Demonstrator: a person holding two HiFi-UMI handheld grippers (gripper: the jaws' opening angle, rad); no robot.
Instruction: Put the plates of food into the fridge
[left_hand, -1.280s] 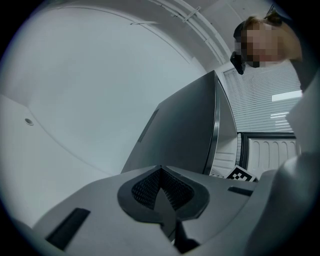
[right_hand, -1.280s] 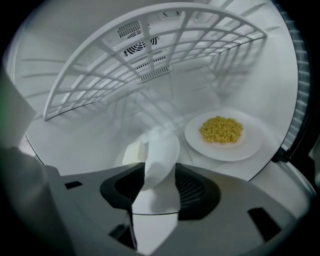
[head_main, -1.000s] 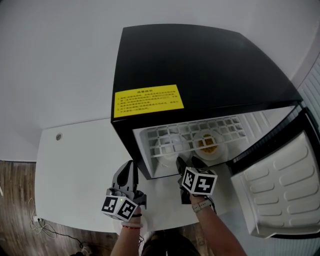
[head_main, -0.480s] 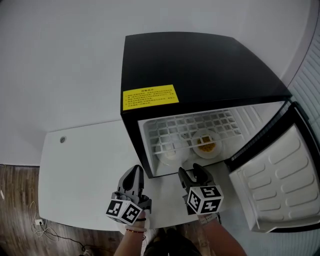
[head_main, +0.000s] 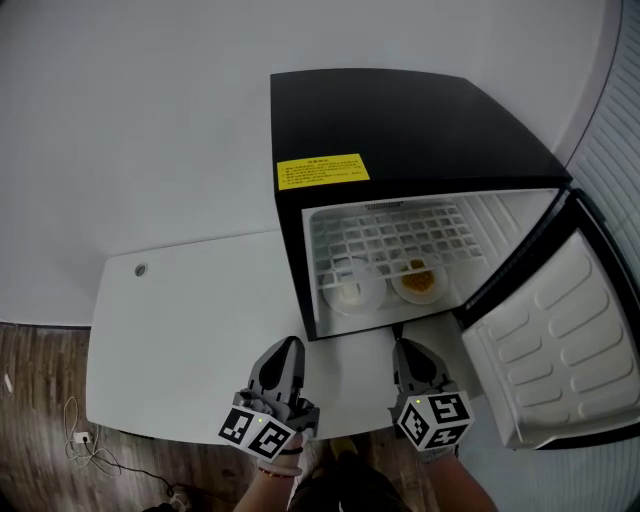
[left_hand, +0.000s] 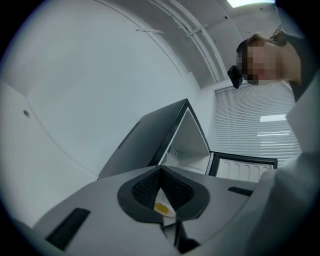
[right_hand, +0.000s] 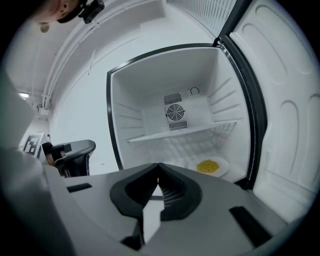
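Observation:
Two plates stand side by side on the floor of the open black fridge (head_main: 400, 130). The left plate (head_main: 350, 291) holds pale food. The right plate (head_main: 418, 284) holds yellow food and also shows in the right gripper view (right_hand: 209, 166). Both grippers hang in front of the fridge, above the table's near edge and clear of the plates. My left gripper (head_main: 288, 346) (left_hand: 161, 170) is shut and holds nothing. My right gripper (head_main: 403, 348) (right_hand: 158, 166) has just been closing; its jaws now meet with nothing between them.
The fridge door (head_main: 560, 340) stands swung open at the right, beside my right gripper. The white table (head_main: 180, 330) has a small round hole (head_main: 140, 269) at its left. A wire shelf (head_main: 400, 235) spans the fridge above the plates. Cables (head_main: 75, 440) lie on the wooden floor.
Both grippers have drawn back from the fridge opening toward the table's near edge. The right gripper's jaws, apart in the earlier frames, are now together. The plates have not moved.

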